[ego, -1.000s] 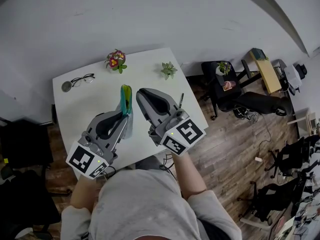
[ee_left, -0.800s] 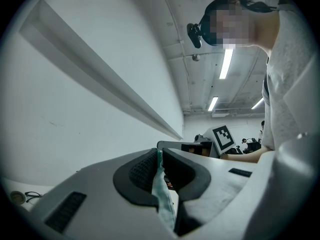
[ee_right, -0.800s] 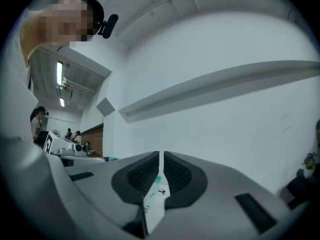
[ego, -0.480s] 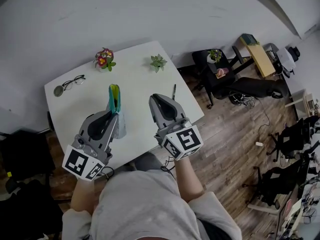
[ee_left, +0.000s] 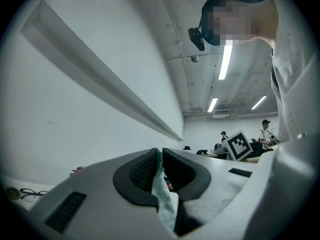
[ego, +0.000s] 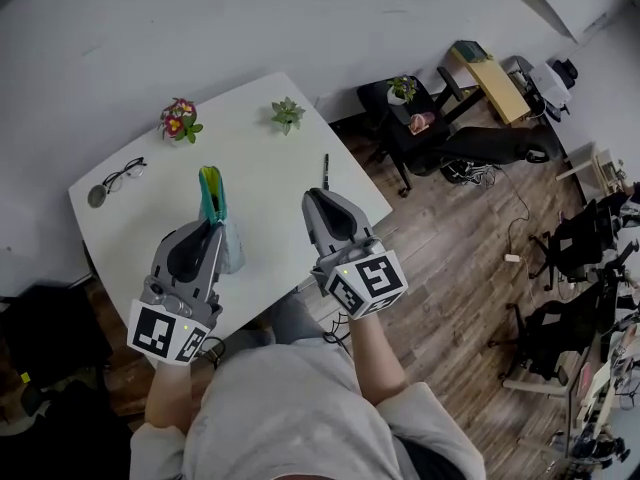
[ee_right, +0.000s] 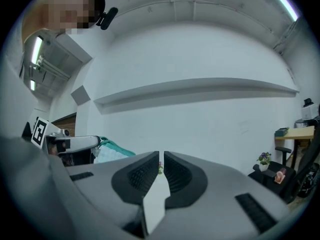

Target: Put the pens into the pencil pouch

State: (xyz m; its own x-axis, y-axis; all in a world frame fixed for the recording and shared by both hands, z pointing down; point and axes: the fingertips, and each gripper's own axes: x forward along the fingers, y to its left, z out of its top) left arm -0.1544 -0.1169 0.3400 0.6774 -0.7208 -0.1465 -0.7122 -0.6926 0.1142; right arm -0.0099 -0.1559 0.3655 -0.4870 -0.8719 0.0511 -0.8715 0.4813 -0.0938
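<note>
— So, how much room is there on that table?

— Plenty. The white table (ego: 270,183) is a flat, smooth slab lying slantwise across the left half of the head view, and its middle is bare. The loose things keep to the edges. Wire-framed glasses (ego: 122,176) sit near the left corner, and a flowering plant (ego: 178,119) and a small green plant (ego: 288,115) stand along the upper edge by the wall.

— And the pen?

— A slim dark pen (ego: 325,171) lies close to the table's right edge, where the top gives way to the plank floor (ego: 450,258). In the frame it is just above the right gripper (ego: 317,197), near it but apart.

— What is that gripper doing?

— Its ribbed black pads are drawn almost together, with only a thin slit between them and nothing in it.

— Where is the pouch?

— The pencil pouch (ego: 211,194) stands upright left of centre. It has a teal rim with yellow-green showing at the top and paler, soft fabric below. The left gripper (ego: 214,230) is clamped on it. Its own view shows a fold of pale greenish cloth pinched between the textured pads (ee_left: 142,169).

— And between the two grippers?

— Only bare tabletop. They are well apart.
</note>
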